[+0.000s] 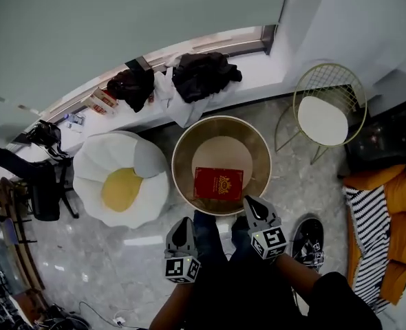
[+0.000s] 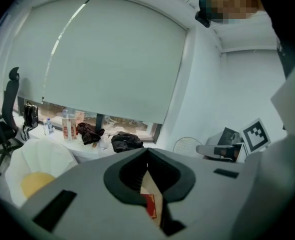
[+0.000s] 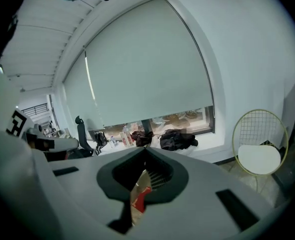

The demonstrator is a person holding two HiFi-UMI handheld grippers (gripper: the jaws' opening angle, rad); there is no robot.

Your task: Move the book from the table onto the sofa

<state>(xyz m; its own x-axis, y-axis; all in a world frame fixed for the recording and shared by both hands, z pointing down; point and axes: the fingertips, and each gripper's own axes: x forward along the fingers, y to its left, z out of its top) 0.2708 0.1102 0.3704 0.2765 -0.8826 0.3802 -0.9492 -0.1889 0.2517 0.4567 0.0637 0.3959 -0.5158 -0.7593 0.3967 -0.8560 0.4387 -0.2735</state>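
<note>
Right gripper [image 1: 249,202] shut, book [image 1: 218,183] near table [image 1: 181,158] rim

A white petal-shaped floor cushion [image 1: 96,167] with a round yellow centre [image 1: 122,189] lies on the pale marble-pattern floor [image 1: 296,177]. A gold wire chair [image 1: 335,84] with a white seat pad [image 1: 322,120] stands near the wall corner.

On the windowsill [image 1: 261,74]:
- one dark garment [image 1: 203,74];
- a second dark garment [image 1: 132,86], to its left;
- a white cloth [image 1: 172,100] between them, hanging over the edge;
- a red-and-white box [image 1: 101,102], further left.

A lowered roller blind [image 1: 120,26] covers most of the window. A black office chair [image 1: 38,184] stands at far left. A black shoe [image 1: 307,239] lies on the floor.
</note>
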